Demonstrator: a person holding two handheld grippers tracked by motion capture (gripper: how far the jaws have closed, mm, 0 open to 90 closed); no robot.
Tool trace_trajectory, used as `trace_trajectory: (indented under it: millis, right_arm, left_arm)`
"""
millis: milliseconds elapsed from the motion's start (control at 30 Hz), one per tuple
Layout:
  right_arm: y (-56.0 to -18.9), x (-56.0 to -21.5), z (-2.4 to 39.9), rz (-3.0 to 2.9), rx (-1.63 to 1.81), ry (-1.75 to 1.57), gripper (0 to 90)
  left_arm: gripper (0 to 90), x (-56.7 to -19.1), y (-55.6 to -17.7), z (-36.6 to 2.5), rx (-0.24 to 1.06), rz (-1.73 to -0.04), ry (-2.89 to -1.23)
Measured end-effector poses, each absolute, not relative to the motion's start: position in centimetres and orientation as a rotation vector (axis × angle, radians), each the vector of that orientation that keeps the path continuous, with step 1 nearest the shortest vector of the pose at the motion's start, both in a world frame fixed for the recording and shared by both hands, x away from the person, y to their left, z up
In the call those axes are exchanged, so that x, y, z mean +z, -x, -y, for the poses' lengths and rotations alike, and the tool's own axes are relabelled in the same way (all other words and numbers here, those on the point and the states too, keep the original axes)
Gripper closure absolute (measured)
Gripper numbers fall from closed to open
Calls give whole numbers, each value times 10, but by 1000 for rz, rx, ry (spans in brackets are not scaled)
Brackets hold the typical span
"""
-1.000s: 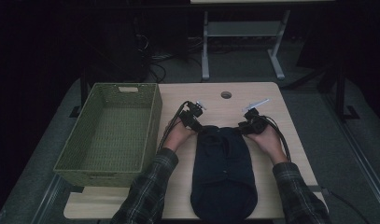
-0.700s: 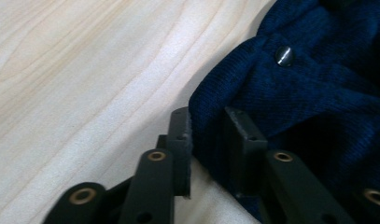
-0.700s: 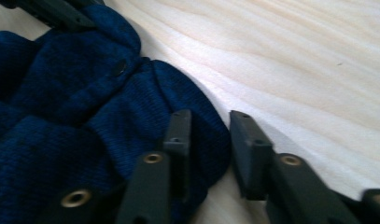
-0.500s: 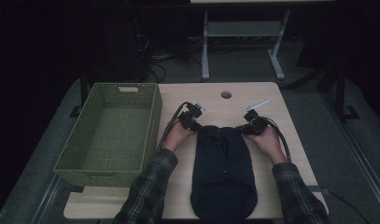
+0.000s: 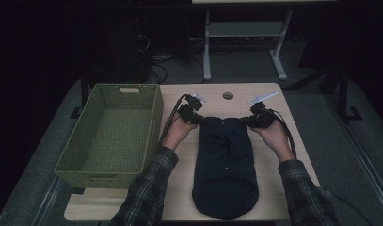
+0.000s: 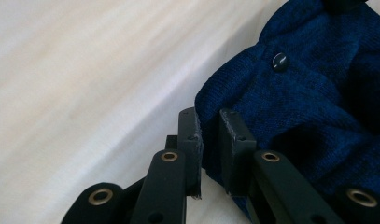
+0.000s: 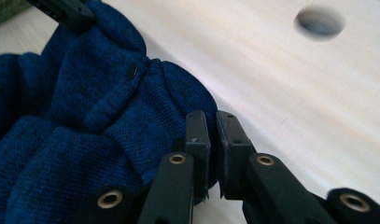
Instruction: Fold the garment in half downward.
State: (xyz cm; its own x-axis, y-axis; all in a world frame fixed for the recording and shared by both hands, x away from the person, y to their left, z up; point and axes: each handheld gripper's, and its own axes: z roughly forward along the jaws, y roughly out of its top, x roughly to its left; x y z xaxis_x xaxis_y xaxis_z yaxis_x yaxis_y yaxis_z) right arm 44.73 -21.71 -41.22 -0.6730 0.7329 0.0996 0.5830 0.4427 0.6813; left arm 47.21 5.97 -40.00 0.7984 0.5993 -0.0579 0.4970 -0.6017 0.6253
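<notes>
A dark blue knitted garment (image 5: 225, 165) with small buttons (image 6: 279, 61) lies lengthwise on the pale wooden table (image 5: 179, 197). My left gripper (image 5: 198, 120) holds its far left corner. In the left gripper view the jaws (image 6: 209, 126) have just been closing and now pinch a fold of the blue knit (image 6: 309, 93). My right gripper (image 5: 249, 121) holds the far right corner. In the right gripper view its jaws (image 7: 212, 128) have also just closed on the edge of the knit (image 7: 85, 116). The far end of the garment is raised a little off the table.
A green woven basket (image 5: 104, 176) stands at the left of the table, close to my left arm. A round hole (image 5: 227, 96) sits in the tabletop beyond the garment. Table legs and cables stand on the dark floor behind.
Both grippers have risen slightly at the garment's far corners, and that end of the knit has lifted and bunched between them.
</notes>
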Motion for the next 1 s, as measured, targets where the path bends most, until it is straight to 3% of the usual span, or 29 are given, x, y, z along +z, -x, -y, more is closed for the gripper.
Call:
trace_trajectory:
  millis: [667,1000]
  right_arm:
    - [-447,-334,216,-2308,1068,-1027,843]
    - [-409,-352,215,-2210,1145,-968,840]
  left_arm:
    - [803,-317,-460,-57,486,-701,-2258]
    - [799,-335,-427,-66,474,-624,-2204]
